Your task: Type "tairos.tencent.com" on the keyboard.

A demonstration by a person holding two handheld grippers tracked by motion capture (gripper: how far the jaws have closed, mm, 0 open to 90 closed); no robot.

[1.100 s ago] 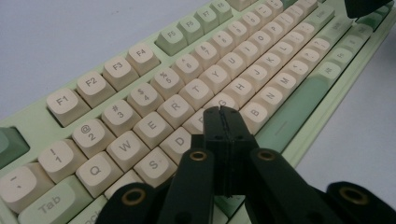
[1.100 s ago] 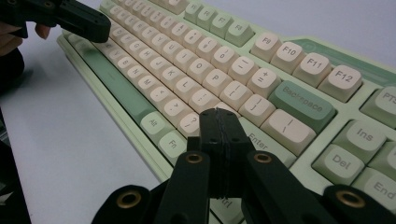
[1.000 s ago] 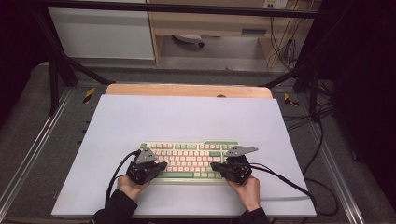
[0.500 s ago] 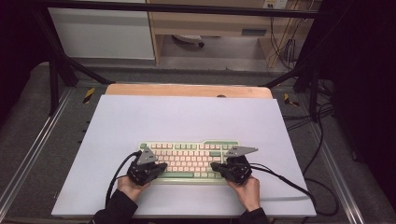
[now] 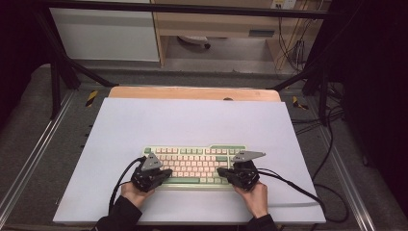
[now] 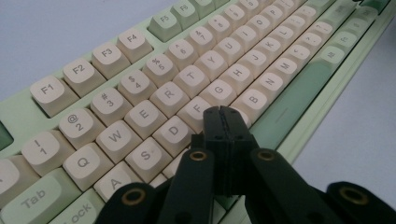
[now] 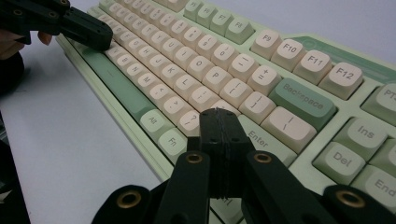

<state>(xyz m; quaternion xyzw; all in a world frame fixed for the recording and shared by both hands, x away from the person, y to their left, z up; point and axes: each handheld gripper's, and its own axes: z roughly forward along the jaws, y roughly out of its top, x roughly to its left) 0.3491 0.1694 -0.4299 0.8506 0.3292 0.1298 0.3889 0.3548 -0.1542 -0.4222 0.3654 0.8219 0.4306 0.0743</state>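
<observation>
Item: keyboard (image 5: 195,166) — pale green case, cream keycaps, green space bar and Backspace. It lay flat on the white mat (image 5: 192,120), toward the near edge and roughly centred between the person's hands; behind the mat, a strip of wooden tabletop (image 5: 192,93) showed.

Left gripper (image 5: 165,173): held over the keyboard's left end, jaws pressed together with nothing between them. In the left gripper view the closed tips (image 6: 227,114) stood above the letter block, near the F and V keys; whether they touched a keycap could not be told.

Right gripper (image 5: 222,172): held over the right end, jaws likewise pressed together and empty. In the right gripper view the tips (image 7: 219,114) stood close to the Enter key (image 7: 261,137), just right of the "?" key, contact uncertain. The left gripper's closed jaws appeared farther off in that view (image 7: 100,39), hanging over the space bar's end.

Progress, as judged: the work in hand appeared to be key-pressing with shut tips, both tools poised in a typing stance. No key looked visibly depressed, and no screen or other output was in sight — so what had been typed could not be read from the scene. The keyboard sat square and undisturbed. Estimated state: at an early or paused stage, with presses left to make.
</observation>
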